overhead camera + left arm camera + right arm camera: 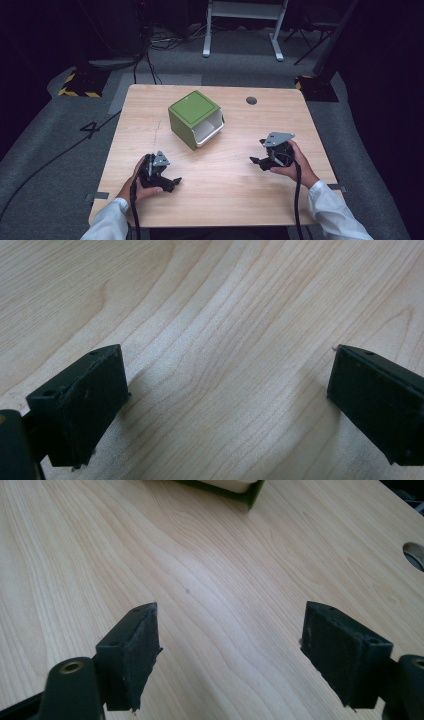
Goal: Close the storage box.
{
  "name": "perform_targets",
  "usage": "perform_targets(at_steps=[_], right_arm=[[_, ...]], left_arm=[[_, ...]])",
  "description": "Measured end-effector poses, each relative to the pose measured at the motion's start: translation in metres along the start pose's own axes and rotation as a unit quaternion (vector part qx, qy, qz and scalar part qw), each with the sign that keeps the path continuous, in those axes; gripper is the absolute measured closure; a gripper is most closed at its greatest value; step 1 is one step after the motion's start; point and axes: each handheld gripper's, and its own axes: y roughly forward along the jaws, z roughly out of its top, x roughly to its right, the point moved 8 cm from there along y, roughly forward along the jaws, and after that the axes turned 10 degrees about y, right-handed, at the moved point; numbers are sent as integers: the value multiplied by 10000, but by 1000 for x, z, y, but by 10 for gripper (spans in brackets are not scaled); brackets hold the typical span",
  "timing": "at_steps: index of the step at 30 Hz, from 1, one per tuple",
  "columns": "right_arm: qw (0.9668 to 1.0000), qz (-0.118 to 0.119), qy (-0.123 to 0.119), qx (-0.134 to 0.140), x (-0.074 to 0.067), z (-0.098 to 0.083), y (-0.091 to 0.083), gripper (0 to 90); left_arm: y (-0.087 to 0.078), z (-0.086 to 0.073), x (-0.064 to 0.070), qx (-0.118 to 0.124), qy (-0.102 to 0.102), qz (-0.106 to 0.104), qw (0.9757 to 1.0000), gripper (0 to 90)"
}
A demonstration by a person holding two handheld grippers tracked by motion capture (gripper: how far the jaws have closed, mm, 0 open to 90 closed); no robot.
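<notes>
1. The left black two-jaw gripper (169, 182) rests near the near-left edge of the light wooden table (220, 175), jaws spread wide, holding nothing.
2. The right black two-jaw gripper (256, 161) sits at the right, jaws equally wide and empty.
3. Bare wood lies between them.
4. Farther off, mid-table, stands a green cube-shaped box with a white drawer (195, 119), well apart from both.

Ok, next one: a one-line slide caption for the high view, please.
Person rests left gripper and right gripper, both open, on a wooden table before a green box.

Green box (220, 489) cut off by top edge.
</notes>
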Motion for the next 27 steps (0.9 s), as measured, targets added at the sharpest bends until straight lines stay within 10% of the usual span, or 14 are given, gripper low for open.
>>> perform_targets(at_steps=[14, 27], right_arm=[[9996, -198, -26, -187, 11, -38, -19, 229], [9987, -206, 426, -189, 20, -81, -34, 219]], left_arm=[[0, 0, 0, 4, -1, -8, 10000, 30], [0, 0, 0, 1, 0, -4, 10000, 30]])
